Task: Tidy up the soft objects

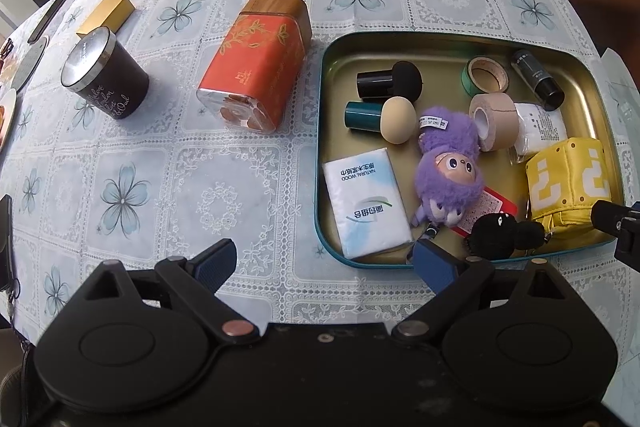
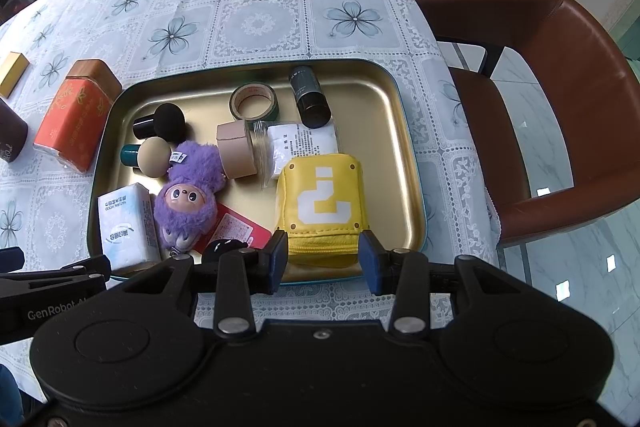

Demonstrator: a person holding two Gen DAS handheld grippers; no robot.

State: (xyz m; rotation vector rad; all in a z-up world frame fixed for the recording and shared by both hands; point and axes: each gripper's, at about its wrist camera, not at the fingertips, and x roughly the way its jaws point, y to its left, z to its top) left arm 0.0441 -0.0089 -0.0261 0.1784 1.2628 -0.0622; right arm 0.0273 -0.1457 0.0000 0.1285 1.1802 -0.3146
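while right jaws gape, yellow pouch (image 2: 324, 203) between

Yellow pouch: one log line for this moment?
yellow pouch: in tray | right gripper: open, straddling pouch | left gripper: open, empty

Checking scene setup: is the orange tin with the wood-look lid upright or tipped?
Tipped: orange tin lies on its side on the tablecloth, lid end pointing away.

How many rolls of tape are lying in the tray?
2. A green-edged tape roll lies toward the far side of the tray. A wider beige tape roll lies nearer, beside the purple plush doll. Others may be hidden under the items.
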